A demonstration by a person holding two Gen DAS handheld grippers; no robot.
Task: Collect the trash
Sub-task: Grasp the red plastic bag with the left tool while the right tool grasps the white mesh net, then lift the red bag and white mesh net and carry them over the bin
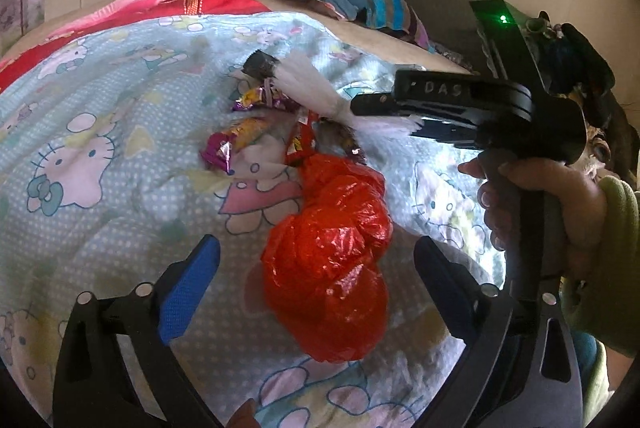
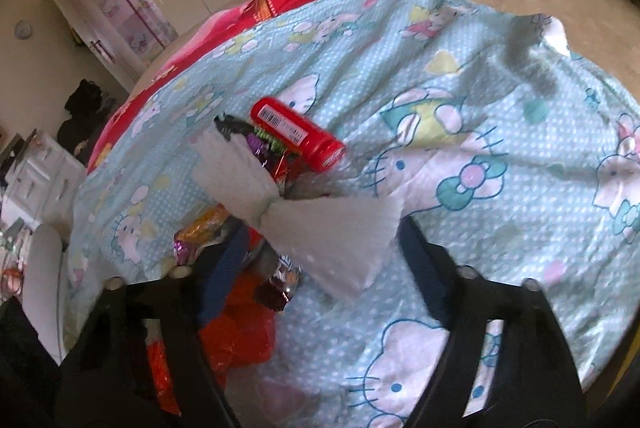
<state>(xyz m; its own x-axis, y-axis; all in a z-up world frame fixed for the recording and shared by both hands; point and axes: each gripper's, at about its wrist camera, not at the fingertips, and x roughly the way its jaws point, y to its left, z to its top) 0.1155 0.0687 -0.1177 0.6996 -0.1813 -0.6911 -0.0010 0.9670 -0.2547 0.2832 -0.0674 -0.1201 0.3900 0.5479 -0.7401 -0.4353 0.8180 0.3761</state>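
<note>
White tissue [image 2: 320, 228] lying bunched atop snack wrappers [image 1: 256, 124] on the Hello Kitty bedsheet [image 1: 100, 116], being pinched by right gripper [image 2: 320, 224] jaws; red plastic bag [image 1: 332, 260] sitting between released left gripper [image 1: 316, 268] jaws; red bottle [image 2: 298, 134] resting just beyond.

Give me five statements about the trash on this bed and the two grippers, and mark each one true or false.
1. The red plastic bag lies on the Hello Kitty sheet. True.
2. The left hand-held gripper is shut on the red plastic bag. False: its fingers stand wide apart on either side of the bag, not clamping it.
3. The right hand-held gripper has the white tissue between its fingers. True.
4. The red bottle stands upright. False: it lies on its side.
5. The snack wrappers are inside the bag. False: they lie loose on the sheet beyond it.
</note>
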